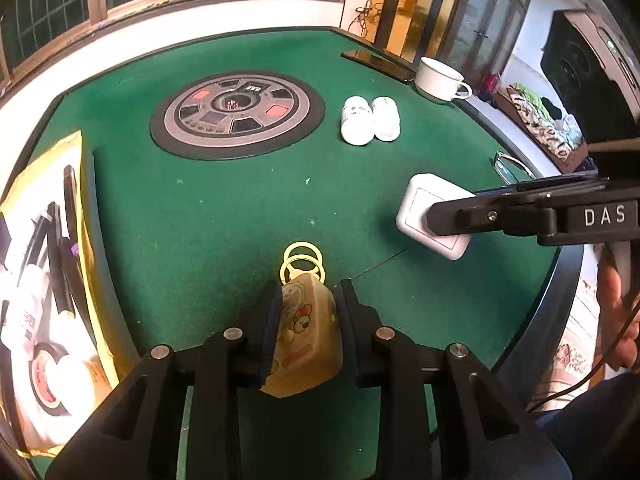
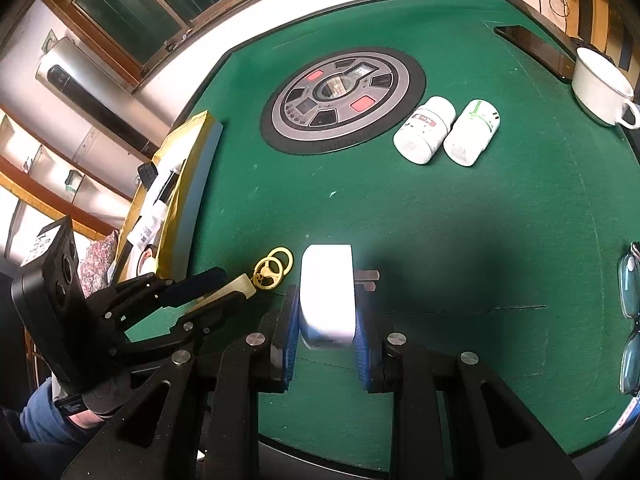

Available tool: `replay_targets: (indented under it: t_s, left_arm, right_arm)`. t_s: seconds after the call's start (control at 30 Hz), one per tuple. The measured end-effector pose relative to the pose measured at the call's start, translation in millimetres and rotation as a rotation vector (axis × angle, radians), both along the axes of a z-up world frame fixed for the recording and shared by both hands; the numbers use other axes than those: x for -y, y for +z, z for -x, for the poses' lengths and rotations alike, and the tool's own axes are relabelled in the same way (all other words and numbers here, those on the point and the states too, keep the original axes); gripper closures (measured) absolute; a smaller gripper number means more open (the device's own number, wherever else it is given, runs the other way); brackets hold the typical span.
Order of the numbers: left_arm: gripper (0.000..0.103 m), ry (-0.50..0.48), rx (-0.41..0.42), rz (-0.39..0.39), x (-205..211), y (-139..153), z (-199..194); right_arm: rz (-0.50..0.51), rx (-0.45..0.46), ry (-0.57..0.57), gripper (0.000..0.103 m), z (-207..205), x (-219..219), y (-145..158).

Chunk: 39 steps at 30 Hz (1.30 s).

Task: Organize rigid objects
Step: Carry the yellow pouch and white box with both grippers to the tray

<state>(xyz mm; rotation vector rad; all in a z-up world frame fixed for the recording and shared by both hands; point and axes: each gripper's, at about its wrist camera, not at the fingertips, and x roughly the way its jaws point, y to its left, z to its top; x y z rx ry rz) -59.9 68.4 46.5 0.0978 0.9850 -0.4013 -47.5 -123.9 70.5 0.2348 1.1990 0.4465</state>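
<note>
My left gripper (image 1: pixel 309 290) is shut on a small beige tag with a cartoon print (image 1: pixel 308 320), held just above the green felt table (image 1: pixel 208 216). Gold key rings (image 1: pixel 302 262) hang from the tag's far end. In the right wrist view the same gripper (image 2: pixel 236 280) shows at the left with the gold rings (image 2: pixel 272 268) past its tips. My right gripper (image 2: pixel 327 292) is shut on a white plug adapter (image 2: pixel 328 288), whose metal prongs stick out to the right. From the left wrist view the right gripper (image 1: pixel 434 216) reaches in from the right, clamped on the adapter (image 1: pixel 420 204).
Two white bottles (image 2: pixel 424 128) (image 2: pixel 472 132) lie side by side beyond the round centre panel (image 2: pixel 342 98). A white cup (image 2: pixel 600 84) and a dark phone (image 2: pixel 532 46) sit at the far right edge, glasses (image 2: pixel 630 300) at the right. A yellow box (image 1: pixel 80 152) of items stands at the left.
</note>
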Motion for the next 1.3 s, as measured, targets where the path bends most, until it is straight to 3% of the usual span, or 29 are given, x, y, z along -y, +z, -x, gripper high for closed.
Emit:
replay_targets:
  t_s: [0.17,0.23,0.33,0.47,0.57,0.63,0.7,0.77,1.03,1.07,1.1,1.3]
  left_arm:
    - [0.086,0.023,0.004,0.05,-11,8,1]
    - [0.103,0.027,0.001,0.075,-15,11,0]
    - [0.103,0.036,0.003,0.085,-18,15,-1]
    - [0.103,0.031,-0.084,0.077,-18,4,-3]
    - [0.09,0.048,-0.117,0.079,-19,0,-2]
    - [0.056,0.06,-0.135,0.074,-18,-4,-2]
    - [0.052,0.057,-0.12,0.075,-16,-4,1]
    - [0.038,0.049,-0.131,0.055,-11,-6,2]
    - [0.04,0.024,-0.128,-0.068,12,-32,-1]
    - [0.056,0.023,-0.105,-0.077,14,-32,0]
    - [0.056,0.025,-0.098,-0.087,14,-32,1]
    - [0.056,0.062,-0.076,0.001,-2,-14,0]
  right_arm:
    - [-0.002,0.009,-0.009,0.081,4,2,4]
    - [-0.004,0.016,-0.014,0.081,6,2,6]
    - [-0.007,0.024,-0.019,0.081,8,1,9]
    - [-0.011,0.017,-0.022,0.081,10,-2,8]
    - [-0.009,0.018,-0.022,0.081,12,-4,9]
    - [-0.008,0.019,-0.025,0.081,13,-4,9]
    - [-0.005,0.015,-0.028,0.081,15,-4,8]
    - [-0.003,0.013,-0.034,0.081,16,-3,7]
    - [-0.005,0.007,-0.052,0.081,21,4,5]
    - [-0.006,0.006,-0.052,0.081,22,4,5]
    - [-0.005,0.007,-0.052,0.081,22,4,5]
    - [-0.01,0.013,-0.055,0.081,23,7,6]
